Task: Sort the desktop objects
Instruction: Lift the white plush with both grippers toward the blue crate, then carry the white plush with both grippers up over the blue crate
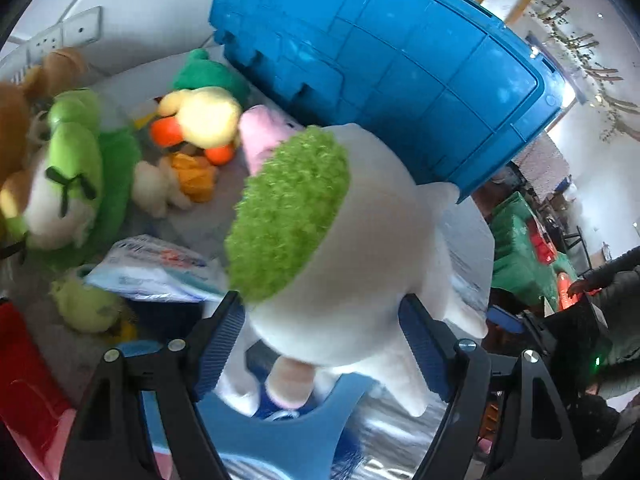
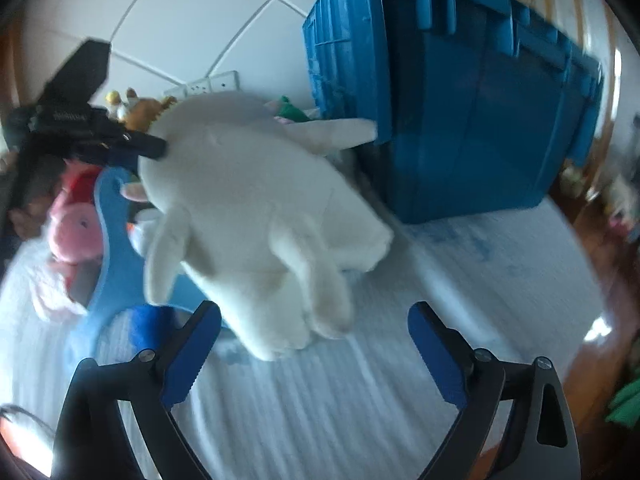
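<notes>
Two grippers are shown above a table [image 2: 400, 380] covered in pale cloth. A white plush toy [image 1: 360, 248] with a fuzzy green patch is clamped between the blue-padded fingers [image 1: 220, 344] of the left gripper [image 1: 324, 340] and held off the table, just beside a large blue plastic crate [image 1: 380, 60]. The right gripper [image 2: 314, 344] is seen with its fingers spread wide and nothing between them, the toy's legs hanging just ahead. More plush toys, among them a yellow duck [image 1: 204, 116], are heaped behind.
</notes>
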`<state>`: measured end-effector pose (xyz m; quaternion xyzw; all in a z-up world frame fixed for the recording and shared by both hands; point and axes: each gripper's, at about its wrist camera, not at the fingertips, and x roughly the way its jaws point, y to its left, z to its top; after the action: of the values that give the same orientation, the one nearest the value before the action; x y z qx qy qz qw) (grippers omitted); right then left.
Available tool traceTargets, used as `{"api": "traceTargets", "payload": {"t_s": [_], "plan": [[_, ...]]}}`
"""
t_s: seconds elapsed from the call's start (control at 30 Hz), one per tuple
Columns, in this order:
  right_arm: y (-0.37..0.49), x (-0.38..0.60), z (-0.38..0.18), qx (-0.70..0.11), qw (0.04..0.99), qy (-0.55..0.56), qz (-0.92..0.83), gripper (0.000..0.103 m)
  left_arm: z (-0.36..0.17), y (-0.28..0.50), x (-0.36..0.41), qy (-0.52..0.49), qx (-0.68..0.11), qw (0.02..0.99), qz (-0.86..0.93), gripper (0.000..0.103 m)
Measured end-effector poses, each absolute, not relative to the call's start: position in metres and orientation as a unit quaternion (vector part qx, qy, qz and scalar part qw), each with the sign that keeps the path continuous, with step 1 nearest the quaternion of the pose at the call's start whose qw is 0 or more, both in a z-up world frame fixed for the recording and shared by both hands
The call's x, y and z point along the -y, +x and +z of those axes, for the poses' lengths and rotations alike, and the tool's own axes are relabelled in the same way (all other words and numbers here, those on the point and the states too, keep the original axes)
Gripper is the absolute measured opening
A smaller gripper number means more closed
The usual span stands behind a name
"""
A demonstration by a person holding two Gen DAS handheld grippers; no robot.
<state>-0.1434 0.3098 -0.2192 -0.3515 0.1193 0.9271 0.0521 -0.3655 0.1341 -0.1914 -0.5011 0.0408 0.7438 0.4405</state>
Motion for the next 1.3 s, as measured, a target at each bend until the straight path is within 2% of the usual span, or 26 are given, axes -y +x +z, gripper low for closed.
{"api": "traceTargets", "payload": {"t_s": [0.1,0.3,0.4,0.47,0.57,0.6,0.63,0.8,0.87,1.1,1.3], "plan": [[-0.152,-0.329,-0.228,-0.19,0.075,-0.33,0.922,0.095,-0.189,-0.366,-0.144,-0.491,-0.049,0.445,0.748,0.079],[-0.192,-0.335,-0.239,-0.139,0.042,-0.379,0.914,0.095,-0.189,-0.366,-0.146,-0.488,-0.068,0.458,0.74,0.079],[-0.204,-0.342,-0.247,-0.149,0.005,-0.393,0.907,0.094,-0.19,-0.365,-0.143,-0.487,-0.07,0.462,0.738,0.079],[-0.205,-0.346,-0.248,-0.157,-0.014,-0.402,0.902,0.086,-0.19,-0.364,-0.142,-0.484,-0.07,0.467,0.737,0.079],[-0.202,-0.346,-0.245,-0.135,-0.04,-0.414,0.899,0.061,-0.191,-0.364,-0.142,-0.486,-0.074,0.468,0.734,0.079],[-0.201,-0.346,-0.246,-0.126,-0.043,-0.422,0.897,0.05,-0.191,-0.364,-0.142,-0.486,-0.074,0.469,0.734,0.079],[-0.201,-0.346,-0.247,-0.117,-0.045,-0.431,0.894,0.045,-0.191,-0.364,-0.142,-0.486,-0.074,0.47,0.733,0.079],[-0.205,-0.352,-0.249,-0.099,-0.048,-0.446,0.888,0.044,-0.191,-0.363,-0.142,-0.484,-0.079,0.471,0.733,0.079],[-0.207,-0.346,-0.248,-0.085,-0.055,-0.45,0.887,0.02,-0.191,-0.361,-0.142,-0.482,-0.081,0.474,0.733,0.079],[-0.203,-0.33,-0.24,-0.06,-0.038,-0.454,0.888,0.017,-0.191,-0.361,-0.139,-0.481,-0.073,0.468,0.737,0.058],[-0.193,-0.327,-0.23,-0.063,-0.025,-0.446,0.893,0.017,-0.182,-0.356,-0.133,-0.48,-0.051,0.478,0.733,0.049]]}}
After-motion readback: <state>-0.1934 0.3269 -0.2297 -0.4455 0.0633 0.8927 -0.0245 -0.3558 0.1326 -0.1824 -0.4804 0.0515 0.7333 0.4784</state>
